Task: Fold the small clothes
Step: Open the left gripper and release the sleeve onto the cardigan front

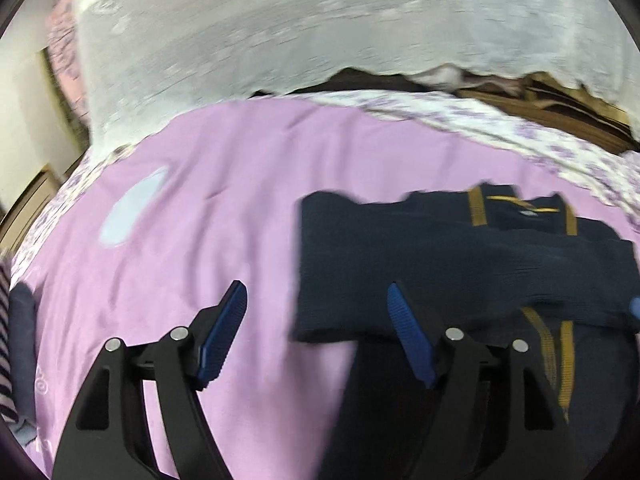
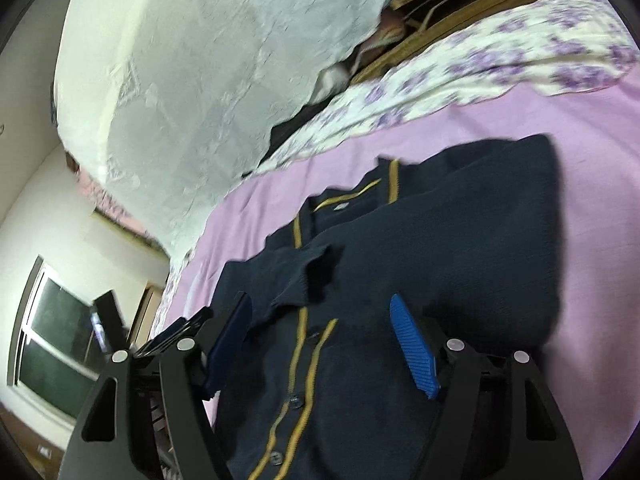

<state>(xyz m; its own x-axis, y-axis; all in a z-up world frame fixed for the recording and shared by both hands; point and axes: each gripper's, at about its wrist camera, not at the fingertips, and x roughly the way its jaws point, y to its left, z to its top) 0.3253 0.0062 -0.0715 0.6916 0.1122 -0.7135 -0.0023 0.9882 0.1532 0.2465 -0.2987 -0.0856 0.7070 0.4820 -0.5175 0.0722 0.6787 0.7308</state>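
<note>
Left gripper [image 1: 316,308], jaws wide apart and empty, over bare pink sheet [image 1: 224,184] at lower centre of its view, with the navy cardigan [image 1: 460,248] off to the right, sleeve folded across. Right gripper [image 2: 320,320], likewise open and holding nothing, directly over the cardigan [image 2: 400,280]. Long axis along the gold placket [image 2: 298,356], lower centre to upper right; right hand judged nearer.

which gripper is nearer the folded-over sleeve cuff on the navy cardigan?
Right. The right gripper hangs open over the cardigan, with the sleeve cuff just beyond its fingertips. The left gripper, also open, sits mostly over the pink sheet beside the cardigan's edge.
</note>
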